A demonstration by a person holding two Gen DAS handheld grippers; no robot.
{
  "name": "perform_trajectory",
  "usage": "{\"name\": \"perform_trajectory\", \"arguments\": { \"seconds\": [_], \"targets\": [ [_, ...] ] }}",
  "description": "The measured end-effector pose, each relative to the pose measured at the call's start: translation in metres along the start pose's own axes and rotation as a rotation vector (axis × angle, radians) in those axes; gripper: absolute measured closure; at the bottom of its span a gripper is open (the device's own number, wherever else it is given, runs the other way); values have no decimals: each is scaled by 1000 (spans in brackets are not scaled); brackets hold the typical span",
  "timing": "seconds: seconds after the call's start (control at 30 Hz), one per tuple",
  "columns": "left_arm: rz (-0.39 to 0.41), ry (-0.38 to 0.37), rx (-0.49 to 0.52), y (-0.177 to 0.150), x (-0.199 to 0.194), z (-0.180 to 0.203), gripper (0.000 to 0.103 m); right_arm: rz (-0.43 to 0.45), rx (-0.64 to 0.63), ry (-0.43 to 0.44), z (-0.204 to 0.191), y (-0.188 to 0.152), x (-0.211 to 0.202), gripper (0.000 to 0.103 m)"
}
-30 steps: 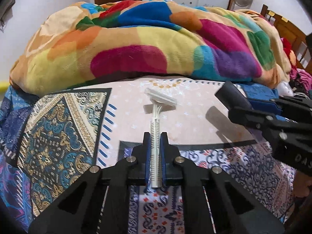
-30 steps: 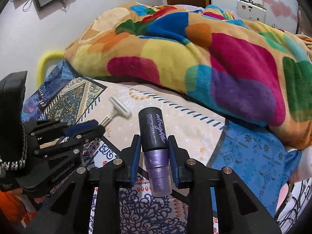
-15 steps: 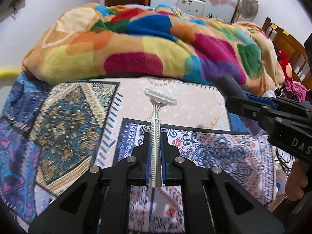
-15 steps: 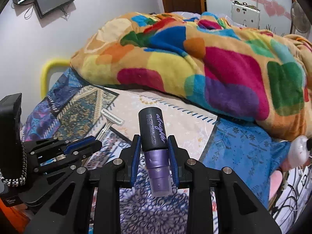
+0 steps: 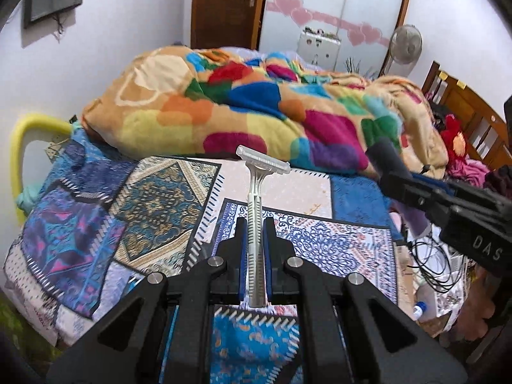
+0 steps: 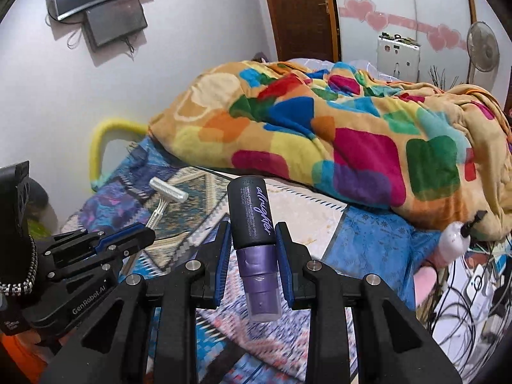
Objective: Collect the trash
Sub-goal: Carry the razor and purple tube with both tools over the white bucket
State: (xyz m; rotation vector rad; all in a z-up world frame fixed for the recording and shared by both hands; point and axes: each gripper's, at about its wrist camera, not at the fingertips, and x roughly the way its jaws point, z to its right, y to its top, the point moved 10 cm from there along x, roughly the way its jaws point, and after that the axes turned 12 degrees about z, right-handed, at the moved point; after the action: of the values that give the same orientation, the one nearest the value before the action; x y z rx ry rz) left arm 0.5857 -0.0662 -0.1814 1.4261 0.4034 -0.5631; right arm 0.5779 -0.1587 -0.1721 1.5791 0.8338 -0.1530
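Observation:
My left gripper [image 5: 255, 224] is shut on a white disposable razor [image 5: 256, 211], handle between the pads, head pointing away, held above the bed. The razor also shows in the right wrist view [image 6: 163, 200], sticking out of the left gripper [image 6: 140, 235]. My right gripper [image 6: 252, 233] is shut on a purple spray bottle with a black cap [image 6: 254, 240], cap pointing away. In the left wrist view the right gripper [image 5: 393, 176] is at the right, with the bottle's black cap [image 5: 382, 153] showing.
A patterned bedsheet [image 5: 128, 211] covers the bed below both grippers. A colourful blanket [image 5: 256, 108] is heaped behind. A yellow rail [image 5: 19, 147] stands at the left. Cables and clutter [image 6: 473, 291] lie at the right. A wooden door [image 6: 300, 12] and a fan [image 5: 406, 44] stand at the back.
Both grippers have risen and pulled back from the bed with their objects held; more of the room, the bed edge and the floor clutter now shows.

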Motion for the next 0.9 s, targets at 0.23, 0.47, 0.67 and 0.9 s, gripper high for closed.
{"name": "perform_trajectory", "arguments": {
  "seconds": [0.23, 0.47, 0.67, 0.9],
  "targets": [
    [64, 35, -22, 0, -79, -12, 95, 28, -35, 33, -38, 1, -47, 78],
    [100, 90, -74, -24, -148, -45, 95, 57, -74, 75, -80, -6, -89, 78],
    [89, 158, -131, -65, -196, -83, 95, 55, -107, 135, -129, -27, -109, 78],
    [76, 255, -188, -117, -249, -134, 95, 9, -179, 237, -196, -65, -115, 78]
  ]
}}
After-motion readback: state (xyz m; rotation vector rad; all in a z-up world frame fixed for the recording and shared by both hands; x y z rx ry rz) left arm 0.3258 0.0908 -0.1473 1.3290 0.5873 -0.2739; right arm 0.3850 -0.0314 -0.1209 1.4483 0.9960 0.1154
